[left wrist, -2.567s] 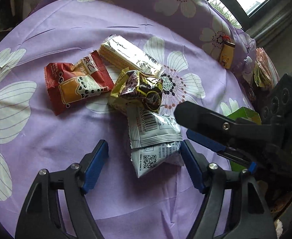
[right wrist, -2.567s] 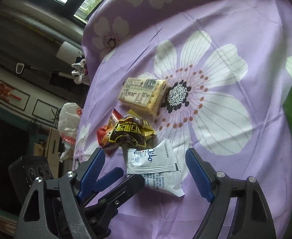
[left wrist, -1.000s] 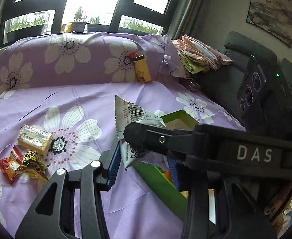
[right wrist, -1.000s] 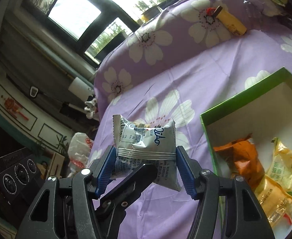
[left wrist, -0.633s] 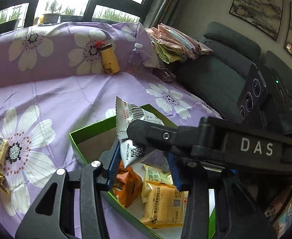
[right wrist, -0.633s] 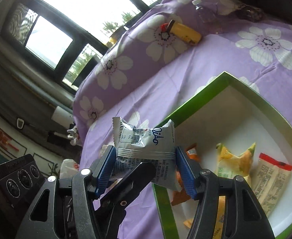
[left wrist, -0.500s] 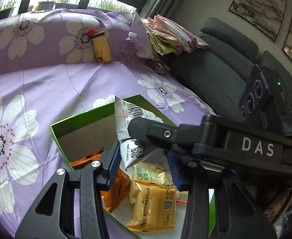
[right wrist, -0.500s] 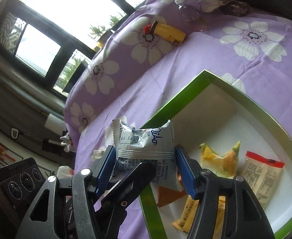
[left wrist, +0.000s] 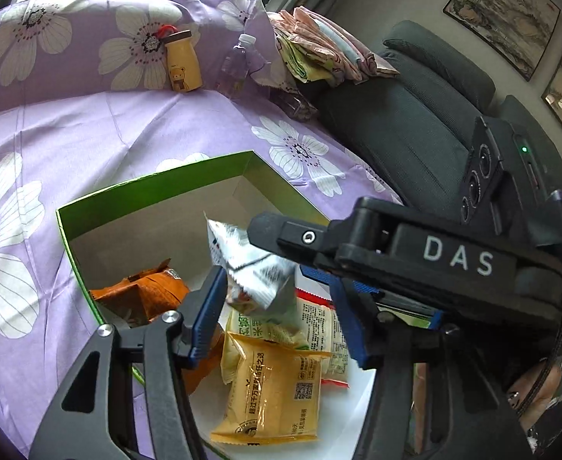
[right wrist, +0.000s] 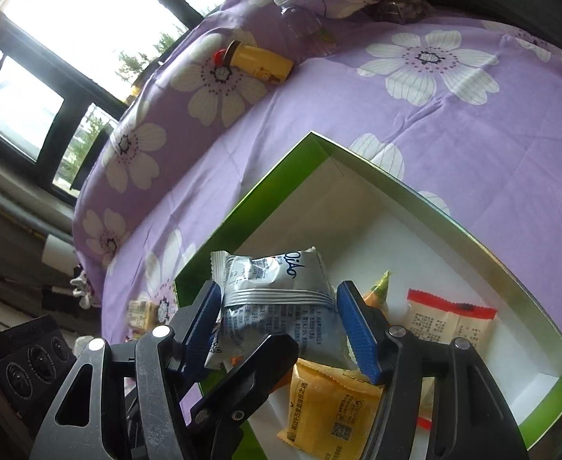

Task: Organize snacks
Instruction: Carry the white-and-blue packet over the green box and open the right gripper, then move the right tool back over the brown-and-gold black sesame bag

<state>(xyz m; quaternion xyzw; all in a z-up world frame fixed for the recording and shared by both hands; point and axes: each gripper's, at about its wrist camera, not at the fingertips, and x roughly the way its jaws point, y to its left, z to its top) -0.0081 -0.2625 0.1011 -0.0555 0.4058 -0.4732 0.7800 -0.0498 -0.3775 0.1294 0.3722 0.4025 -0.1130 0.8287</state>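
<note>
A white-and-silver snack packet hangs over the open green box. My left gripper and my right gripper both stand around it with jaws partly parted; the packet looks blurred and loose between the blue pads. The box holds an orange packet, a yellow packet, a red-edged packet and a green-tipped one.
The box sits on a purple flowered cloth. A yellow bear bottle and a clear water bottle lean on the back cushion. A dark sofa with folded cloths is at the right. More snacks lie on the cloth at the left.
Both grippers carried the white packet from the cloth over the box, lowered it, and their jaws have widened; the packet is tilting and slipping down toward the snacks in the box.
</note>
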